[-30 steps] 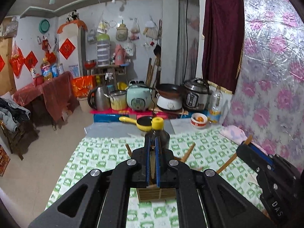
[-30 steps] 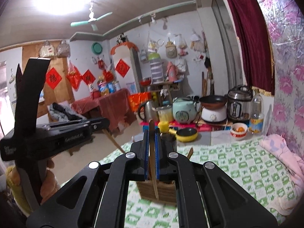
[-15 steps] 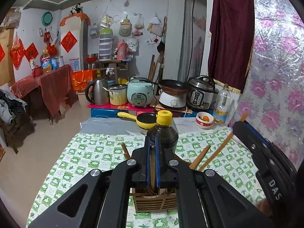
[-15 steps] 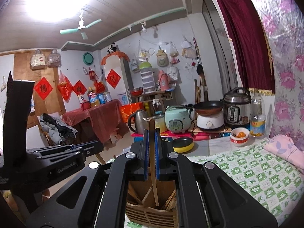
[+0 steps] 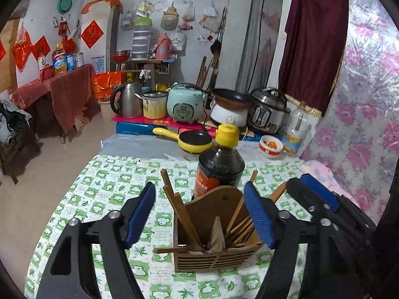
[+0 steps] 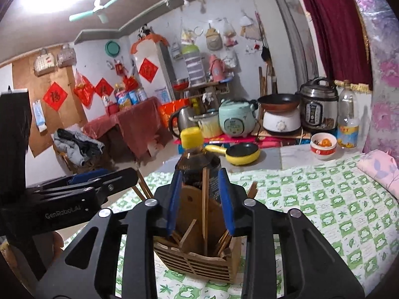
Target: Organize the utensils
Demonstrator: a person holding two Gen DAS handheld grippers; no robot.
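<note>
A slatted wooden utensil holder [image 5: 214, 256] stands on the green-checked tablecloth [image 5: 104, 194], with several wooden chopsticks [image 5: 184, 214] leaning inside. My left gripper [image 5: 199, 214] is open, its jaws wide on either side above the holder. In the right wrist view the holder [image 6: 197, 261] sits just below my right gripper [image 6: 200, 199], which is open. One chopstick [image 6: 205, 209] stands upright in the holder between its blue pads, loose. The right gripper's side also shows in the left wrist view [image 5: 321, 199].
A dark sauce bottle with a yellow cap [image 5: 220, 164] stands right behind the holder. Beyond the table are a yellow pan [image 5: 192, 142], a small bowl [image 5: 270, 145], kettle and cookers [image 5: 184, 104]. A pink cloth [image 6: 379, 169] lies at the right edge.
Both grippers have opened, the left one wide. The chopsticks they held now stand in the holder. Both cameras have tilted down toward the holder.
</note>
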